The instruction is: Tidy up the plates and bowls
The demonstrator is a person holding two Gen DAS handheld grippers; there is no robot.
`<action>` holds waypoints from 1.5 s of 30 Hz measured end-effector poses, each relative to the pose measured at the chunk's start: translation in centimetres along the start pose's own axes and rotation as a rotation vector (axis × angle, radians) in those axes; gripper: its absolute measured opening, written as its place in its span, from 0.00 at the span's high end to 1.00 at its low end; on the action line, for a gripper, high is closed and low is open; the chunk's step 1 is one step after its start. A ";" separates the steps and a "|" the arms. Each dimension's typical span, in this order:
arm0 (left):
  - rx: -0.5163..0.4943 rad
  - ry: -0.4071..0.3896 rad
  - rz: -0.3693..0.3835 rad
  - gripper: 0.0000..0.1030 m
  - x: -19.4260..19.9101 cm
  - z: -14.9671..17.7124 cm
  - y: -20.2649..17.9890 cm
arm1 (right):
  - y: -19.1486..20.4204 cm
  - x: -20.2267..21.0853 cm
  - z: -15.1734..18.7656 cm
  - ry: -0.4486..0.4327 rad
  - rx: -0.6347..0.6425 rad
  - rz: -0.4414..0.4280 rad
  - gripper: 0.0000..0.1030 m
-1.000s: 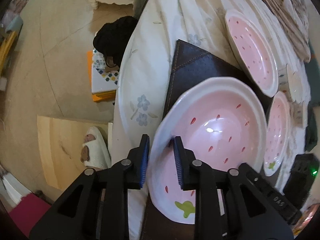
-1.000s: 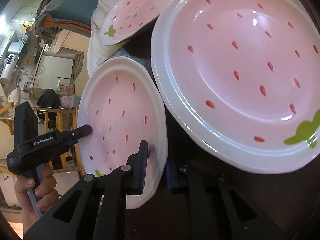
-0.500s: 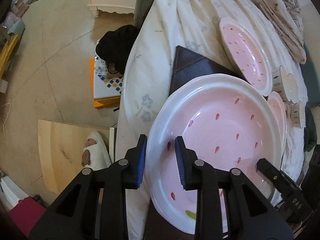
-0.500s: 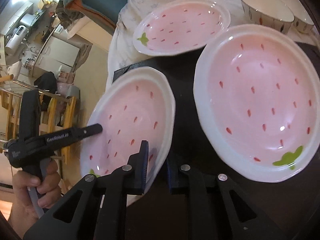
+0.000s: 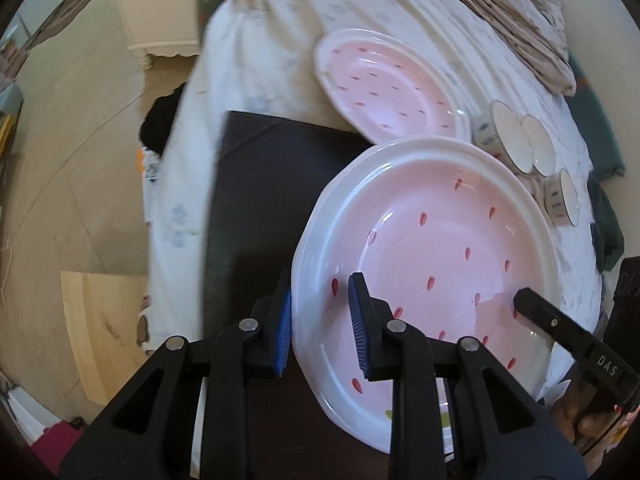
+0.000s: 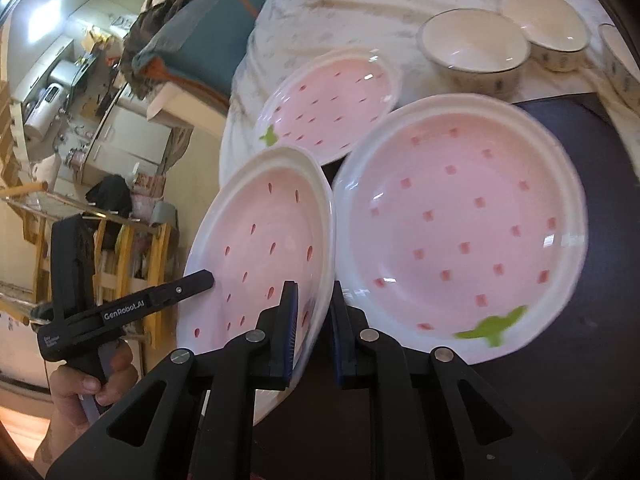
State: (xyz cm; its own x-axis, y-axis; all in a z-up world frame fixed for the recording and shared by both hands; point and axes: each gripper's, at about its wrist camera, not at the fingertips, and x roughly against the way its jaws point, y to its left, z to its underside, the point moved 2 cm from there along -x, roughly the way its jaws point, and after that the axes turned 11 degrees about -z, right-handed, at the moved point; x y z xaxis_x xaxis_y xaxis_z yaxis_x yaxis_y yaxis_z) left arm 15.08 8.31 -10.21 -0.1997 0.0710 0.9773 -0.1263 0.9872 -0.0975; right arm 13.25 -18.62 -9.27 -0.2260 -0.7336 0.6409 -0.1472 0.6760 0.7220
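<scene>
While both grippers clamp one pink plate [image 5: 432, 248] by opposite rims, left gripper [image 5: 320, 320] and right gripper [image 6: 312, 320], a bigger plate [image 6: 460, 220] sits just right of the right jaws.

My left gripper [image 5: 320, 322] points steeply down, and its two blue-padded fingers [image 5: 283, 330] are clamped on the rim of one pink plate [image 5: 440, 248]. My right gripper [image 6: 314, 330] points down more gently; its fingers [image 6: 289, 328] pinch the opposite rim of the same plate. In the right wrist view a bare hand [image 6: 86, 390] grips the left tool's handle.
</scene>
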 end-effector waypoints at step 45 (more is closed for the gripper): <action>-0.128 0.091 -0.042 0.67 -7.3 -2.2 -14.6 | -13.2 5.2 -3.2 -0.028 -0.192 0.148 0.81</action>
State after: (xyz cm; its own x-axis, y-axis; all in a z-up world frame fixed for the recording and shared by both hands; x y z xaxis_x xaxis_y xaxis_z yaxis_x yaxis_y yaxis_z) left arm 20.52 -6.29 -15.55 -0.1074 0.0358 0.9936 -0.0069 0.9993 -0.0367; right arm 17.05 -31.59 -14.61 -0.2588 -0.6234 0.7378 0.0743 0.7487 0.6587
